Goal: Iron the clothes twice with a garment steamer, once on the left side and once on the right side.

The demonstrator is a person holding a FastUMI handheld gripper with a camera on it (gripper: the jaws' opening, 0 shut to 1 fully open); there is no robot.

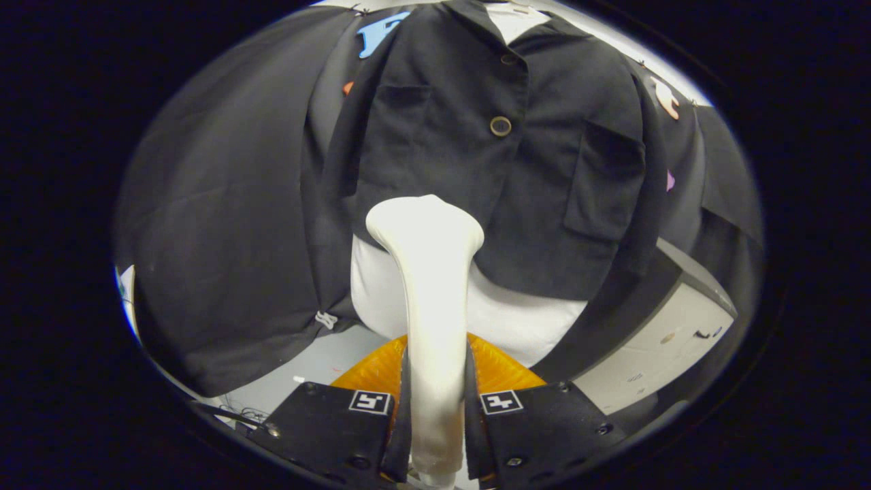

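A black jacket (517, 156) with round buttons and two chest pockets hangs on a white mannequin torso (517, 316) just ahead. My gripper (435, 401) is shut on the handle of a white garment steamer (429, 272), both fingers pressing its sides. The steamer's wide head points up and forward and rests at the jacket's lower hem, left of the button line. The head's face is turned away from me.
An orange ribbed base (500, 367) sits under the mannequin, right behind the fingers. A grey box (674, 340) stands to the right. Black cloth hangs to the left and behind the jacket. A light floor patch (299, 374) lies below left.
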